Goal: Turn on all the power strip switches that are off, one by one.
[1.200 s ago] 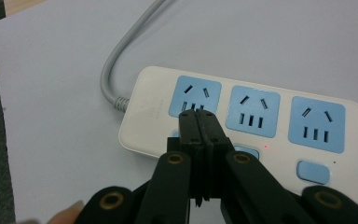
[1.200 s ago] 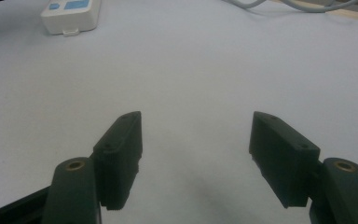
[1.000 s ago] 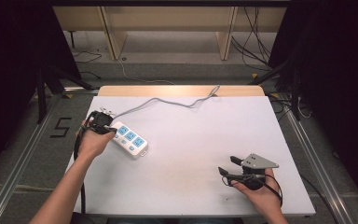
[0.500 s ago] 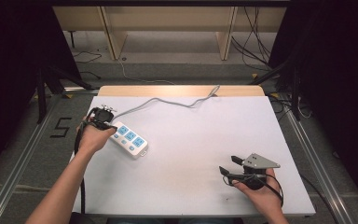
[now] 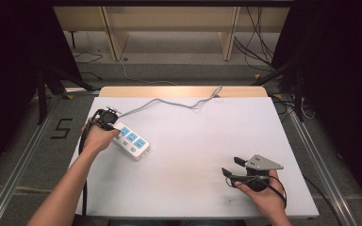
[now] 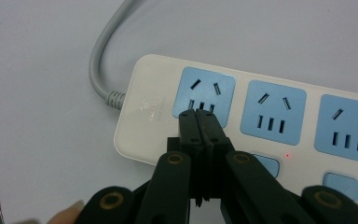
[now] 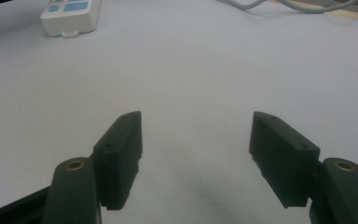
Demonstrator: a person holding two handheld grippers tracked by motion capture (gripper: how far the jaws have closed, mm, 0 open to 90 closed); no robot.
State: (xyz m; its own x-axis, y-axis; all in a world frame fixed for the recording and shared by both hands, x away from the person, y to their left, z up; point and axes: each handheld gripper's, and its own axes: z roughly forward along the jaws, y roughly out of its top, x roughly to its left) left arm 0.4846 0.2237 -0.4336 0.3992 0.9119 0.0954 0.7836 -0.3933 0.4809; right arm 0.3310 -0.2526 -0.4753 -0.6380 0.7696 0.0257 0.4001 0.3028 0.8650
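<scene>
A white power strip (image 5: 132,141) with three blue sockets lies at the left of the white table (image 5: 207,141). Its grey cable (image 5: 169,101) runs to the far edge. My left gripper (image 5: 116,127) is over the strip's cable end. In the left gripper view the left gripper (image 6: 199,114) is shut with nothing between its jaws, and its tips rest at the first socket (image 6: 204,91) of the power strip (image 6: 270,121). A small red light (image 6: 287,155) glows near the blue switches. My right gripper (image 5: 230,167) rests near the front right, open and empty (image 7: 196,140).
The cable (image 6: 100,60) curls off the strip's end. From the right gripper view the power strip (image 7: 72,16) lies far off at the upper left. Wooden shelving (image 5: 169,28) and floor cables lie beyond the table's far edge.
My left gripper has edged slightly to the right and away, over the strip's cable end. The right gripper has stayed put.
</scene>
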